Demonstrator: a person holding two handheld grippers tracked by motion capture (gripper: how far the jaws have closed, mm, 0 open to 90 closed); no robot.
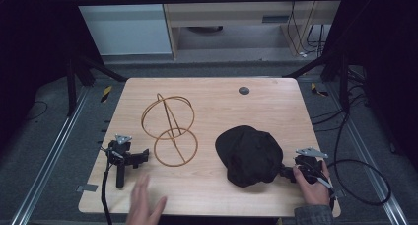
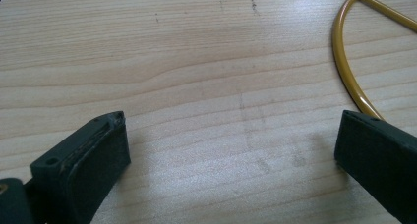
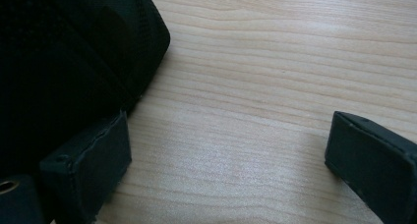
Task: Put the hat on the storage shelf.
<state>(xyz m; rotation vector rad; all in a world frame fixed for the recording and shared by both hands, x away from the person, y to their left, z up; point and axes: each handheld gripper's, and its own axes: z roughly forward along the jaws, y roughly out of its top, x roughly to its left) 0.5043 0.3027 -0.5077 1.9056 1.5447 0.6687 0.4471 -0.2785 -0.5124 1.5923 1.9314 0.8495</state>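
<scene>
A black cap [image 1: 249, 155] lies on the right half of the wooden table [image 1: 256, 111]. A gold wire stand [image 1: 175, 164] made of rings stands left of centre. My left gripper [image 1: 144, 156] lies on the table with no hand on it, its jaws pointing at the lower ring. In the left gripper view it [image 2: 231, 135] is open over bare wood, with the gold ring [image 2: 344, 71] curving past the right jaw. A hand holds my right gripper [image 1: 286, 171] beside the cap's right edge. It [image 3: 228, 135] is open, and the cap [image 3: 64, 62] lies against its left jaw.
A person's open left hand [image 1: 143, 205] hovers at the table's front edge, below the left gripper. A small dark disc [image 1: 243, 90] sits near the far edge. Cables [image 1: 365, 180] trail off the right side. Black frame legs stand around the table.
</scene>
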